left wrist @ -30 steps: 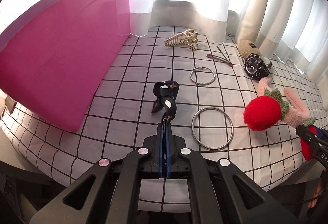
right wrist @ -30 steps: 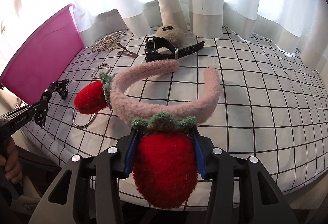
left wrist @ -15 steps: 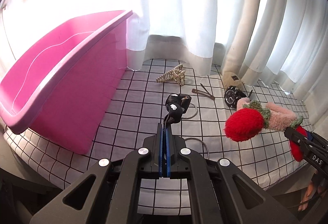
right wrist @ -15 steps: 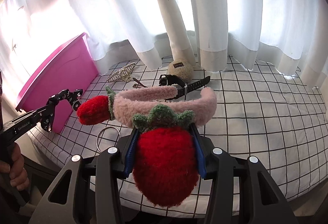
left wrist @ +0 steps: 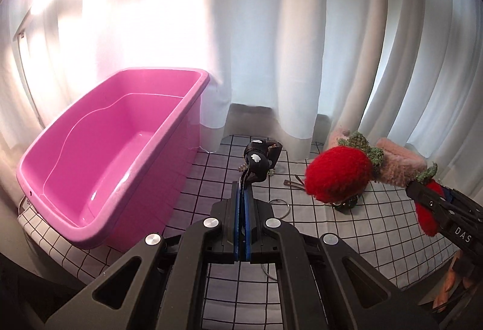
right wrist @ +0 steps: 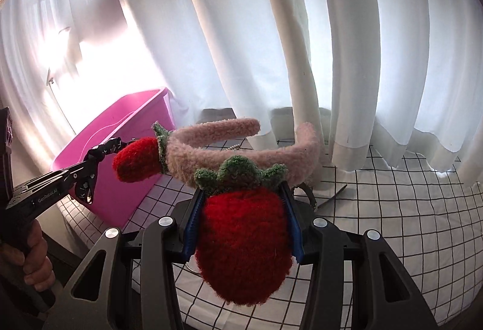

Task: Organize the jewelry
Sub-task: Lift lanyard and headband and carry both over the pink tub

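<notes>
My left gripper (left wrist: 241, 194) is shut on a black hair tie with white spots (left wrist: 259, 162) and holds it in the air, right of the empty pink tub (left wrist: 120, 148). My right gripper (right wrist: 241, 209) is shut on the red strawberry end of a fluffy pink headband (right wrist: 241, 142) and holds it above the checked tablecloth. The headband also shows in the left wrist view (left wrist: 341, 176), with the right gripper (left wrist: 422, 194) at the right edge. The left gripper (right wrist: 87, 167) and the tub (right wrist: 120, 133) show at left in the right wrist view.
A metal ring (left wrist: 283, 206), a brown hair clip (left wrist: 294, 183) and a black watch (left wrist: 347, 203) partly hidden by the headband lie on the checked tablecloth (left wrist: 362, 239). White curtains (right wrist: 271, 43) hang close behind the table. The watch strap (right wrist: 335, 194) shows under the headband.
Both grippers have risen well above the table with their items. The left view now looks down into the tub. The headband has lifted off the cloth.
</notes>
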Action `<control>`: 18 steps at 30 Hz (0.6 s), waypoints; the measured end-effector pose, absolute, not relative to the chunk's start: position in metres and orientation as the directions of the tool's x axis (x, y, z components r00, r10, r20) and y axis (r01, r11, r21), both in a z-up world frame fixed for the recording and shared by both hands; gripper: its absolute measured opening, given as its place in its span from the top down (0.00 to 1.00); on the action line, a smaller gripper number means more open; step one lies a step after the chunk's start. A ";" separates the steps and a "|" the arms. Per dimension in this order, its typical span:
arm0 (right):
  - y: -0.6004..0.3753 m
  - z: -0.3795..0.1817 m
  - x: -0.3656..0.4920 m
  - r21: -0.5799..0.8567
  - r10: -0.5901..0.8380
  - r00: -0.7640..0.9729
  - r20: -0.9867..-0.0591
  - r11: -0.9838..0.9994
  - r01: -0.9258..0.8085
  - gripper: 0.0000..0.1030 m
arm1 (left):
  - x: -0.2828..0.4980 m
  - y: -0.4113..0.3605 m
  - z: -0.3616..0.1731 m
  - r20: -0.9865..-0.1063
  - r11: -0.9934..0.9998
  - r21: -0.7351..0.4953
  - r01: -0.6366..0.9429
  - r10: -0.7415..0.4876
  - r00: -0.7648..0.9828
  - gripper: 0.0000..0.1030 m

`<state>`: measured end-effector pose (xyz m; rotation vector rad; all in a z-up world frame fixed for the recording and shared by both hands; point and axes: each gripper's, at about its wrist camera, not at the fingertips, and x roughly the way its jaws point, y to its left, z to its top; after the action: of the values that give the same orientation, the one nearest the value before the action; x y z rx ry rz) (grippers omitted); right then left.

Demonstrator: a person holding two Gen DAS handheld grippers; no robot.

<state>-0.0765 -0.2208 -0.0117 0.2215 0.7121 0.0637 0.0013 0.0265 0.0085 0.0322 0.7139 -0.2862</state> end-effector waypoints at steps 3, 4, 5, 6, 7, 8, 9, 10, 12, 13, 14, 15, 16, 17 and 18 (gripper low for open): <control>-0.209 0.000 -0.066 0.221 0.162 0.771 -0.616 0.975 -0.028 0.56 | 0.002 0.037 0.022 -0.623 0.966 -0.067 0.251 -0.237 0.745 0.97; -0.204 0.004 -0.062 0.219 0.171 0.776 -0.607 0.975 -0.044 0.56 | 0.002 0.042 0.027 -0.614 0.968 -0.068 0.243 -0.233 0.754 0.97; -0.199 0.008 -0.058 0.217 0.181 0.780 -0.599 0.974 -0.059 0.56 | 0.002 0.046 0.032 -0.606 0.970 -0.069 0.235 -0.228 0.762 0.97; -0.194 0.013 -0.054 0.217 0.191 0.784 -0.591 0.973 -0.074 0.56 | 0.003 0.051 0.036 -0.598 0.972 -0.070 0.225 -0.222 0.770 0.97; -0.189 0.016 -0.049 0.218 0.202 0.787 -0.582 0.972 -0.088 0.56 | 0.004 0.057 0.040 -0.589 0.974 -0.071 0.214 -0.214 0.779 0.97; -0.183 0.021 -0.044 0.220 0.216 0.791 -0.573 0.970 -0.105 0.56 | 0.005 0.062 0.044 -0.581 0.977 -0.072 0.202 -0.205 0.788 0.97; -0.177 0.024 -0.039 0.220 0.229 0.793 -0.565 0.968 -0.123 0.56 | 0.006 0.068 0.048 -0.573 0.979 -0.072 0.189 -0.196 0.796 0.97; -0.171 0.028 -0.034 0.218 0.241 0.795 -0.557 0.966 -0.139 0.56 | 0.007 0.074 0.051 -0.566 0.982 -0.072 0.175 -0.185 0.804 0.97; -0.158 0.037 -0.023 0.217 0.266 0.798 -0.541 0.961 -0.173 0.56 | 0.010 0.086 0.058 -0.553 0.987 -0.069 0.146 -0.159 0.818 0.97; -0.151 0.040 -0.017 0.218 0.280 0.798 -0.534 0.957 -0.190 0.56 | 0.013 0.093 0.062 -0.548 0.989 -0.069 0.131 -0.148 0.824 0.97; -0.143 0.045 -0.011 0.219 0.293 0.798 -0.527 0.954 -0.206 0.56 | 0.013 0.101 0.066 -0.543 0.991 -0.068 0.117 -0.135 0.829 0.97; -0.136 0.048 -0.005 0.220 0.308 0.796 -0.521 0.950 -0.224 0.56 | 0.016 0.108 0.069 -0.540 0.993 -0.066 0.103 -0.122 0.833 0.97; -0.127 0.051 0.000 0.223 0.325 0.793 -0.516 0.944 -0.242 0.56 | 0.018 0.115 0.074 -0.536 0.994 -0.064 0.089 -0.110 0.837 0.97; -0.118 0.053 0.006 0.224 0.340 0.789 -0.512 0.939 -0.260 0.56 | 0.019 0.123 0.078 -0.534 0.995 -0.062 0.075 -0.097 0.840 0.97; -0.110 0.055 0.012 0.221 0.352 0.785 -0.510 0.935 -0.276 0.56 | 0.020 0.130 0.081 -0.532 0.997 -0.058 0.058 -0.080 0.843 0.97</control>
<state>0.0119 -0.1097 0.0549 0.1374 0.5758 0.3397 0.0204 0.1300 0.0809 -0.0396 0.5631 -0.0732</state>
